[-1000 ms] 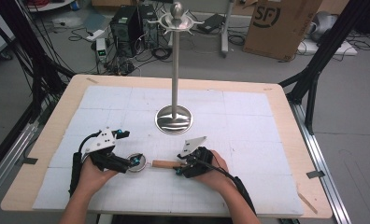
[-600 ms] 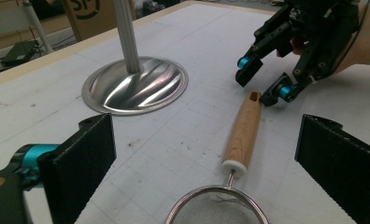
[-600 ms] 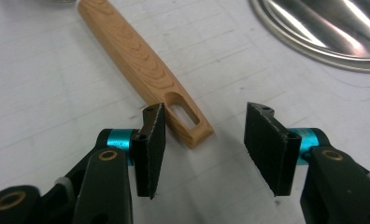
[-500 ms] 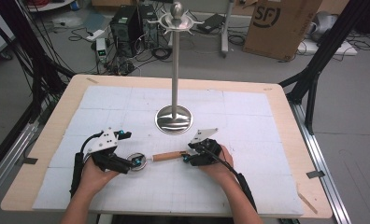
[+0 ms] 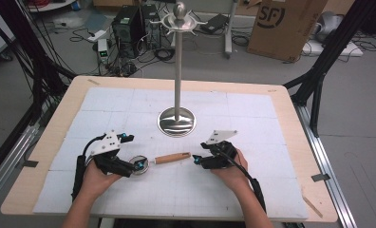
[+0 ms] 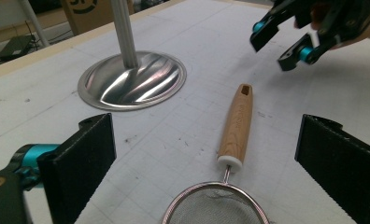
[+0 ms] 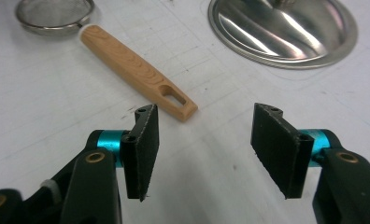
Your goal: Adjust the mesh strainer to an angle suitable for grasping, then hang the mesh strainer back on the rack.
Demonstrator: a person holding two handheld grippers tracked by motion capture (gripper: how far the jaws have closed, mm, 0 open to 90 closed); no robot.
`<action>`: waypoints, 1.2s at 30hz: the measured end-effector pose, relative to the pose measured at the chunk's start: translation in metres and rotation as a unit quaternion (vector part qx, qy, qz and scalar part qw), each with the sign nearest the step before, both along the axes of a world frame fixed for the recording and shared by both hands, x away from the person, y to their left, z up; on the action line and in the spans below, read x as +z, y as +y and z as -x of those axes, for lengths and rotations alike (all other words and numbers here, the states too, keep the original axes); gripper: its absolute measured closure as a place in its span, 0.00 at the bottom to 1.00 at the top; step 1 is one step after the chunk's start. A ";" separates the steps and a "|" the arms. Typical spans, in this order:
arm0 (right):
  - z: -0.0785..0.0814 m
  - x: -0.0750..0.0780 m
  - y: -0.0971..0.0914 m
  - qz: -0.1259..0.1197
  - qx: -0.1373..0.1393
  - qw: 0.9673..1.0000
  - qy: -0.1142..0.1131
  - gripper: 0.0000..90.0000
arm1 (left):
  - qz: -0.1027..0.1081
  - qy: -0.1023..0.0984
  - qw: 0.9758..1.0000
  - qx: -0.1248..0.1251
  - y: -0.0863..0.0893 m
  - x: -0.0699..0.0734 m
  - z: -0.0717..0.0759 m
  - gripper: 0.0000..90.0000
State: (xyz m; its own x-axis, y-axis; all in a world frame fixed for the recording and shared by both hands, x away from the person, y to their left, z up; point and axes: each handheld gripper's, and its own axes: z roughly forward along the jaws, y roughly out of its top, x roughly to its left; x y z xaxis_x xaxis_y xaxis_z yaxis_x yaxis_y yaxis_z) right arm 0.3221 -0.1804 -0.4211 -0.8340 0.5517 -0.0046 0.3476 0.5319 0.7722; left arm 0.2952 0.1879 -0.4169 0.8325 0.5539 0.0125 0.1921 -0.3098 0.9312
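Stand base (image 5: pixel 176 121) beyond strainer (image 5: pixel 163 160)

My high view looks down from above the table's near edge; each gripper view sits close behind its fingers, sharing the strainer (image 6: pixel 220 205) handle and stand base (image 7: pixel 286 32).

one strainer (image 5: pixel 139 165), one stand (image 5: pixel 177 119), two hand-held grippers

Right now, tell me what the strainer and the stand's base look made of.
Strainer handle: pale wood or wood-look, grain lines showing, white collar at its end. Strainer bowl: fine metal mesh in a shiny wire rim. Stand base: polished metal, probably steel, with mirror-like streaked reflections.
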 end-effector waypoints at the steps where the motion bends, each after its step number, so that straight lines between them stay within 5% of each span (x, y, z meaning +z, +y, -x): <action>1: 0.005 0.003 -0.006 -0.009 -0.002 1.000 -0.001 0.46 | 0.000 0.001 1.000 0.000 0.000 0.000 0.000 0.07; 6: 0.022 0.012 -0.039 -0.054 -0.024 0.998 -0.018 0.43 | -0.004 0.006 1.000 0.003 -0.001 -0.002 -0.002 0.07; 12: 0.028 0.013 -0.059 -0.080 -0.041 0.996 -0.022 0.41 | -0.008 0.005 1.000 0.007 0.002 -0.002 -0.003 0.07; 36: 0.028 0.012 -0.066 -0.092 -0.045 0.994 -0.024 0.37 | 0.003 0.002 1.000 0.008 0.004 -0.001 -0.003 0.07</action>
State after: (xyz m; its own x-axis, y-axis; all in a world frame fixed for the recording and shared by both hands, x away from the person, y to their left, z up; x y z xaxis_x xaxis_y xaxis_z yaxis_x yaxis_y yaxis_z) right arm 0.2943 -0.2460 -0.4091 -0.7823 0.6196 0.0645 0.3479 0.3485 0.8703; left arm 0.2985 0.1922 -0.4184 0.8237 0.5670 0.0053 0.2014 -0.3014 0.9320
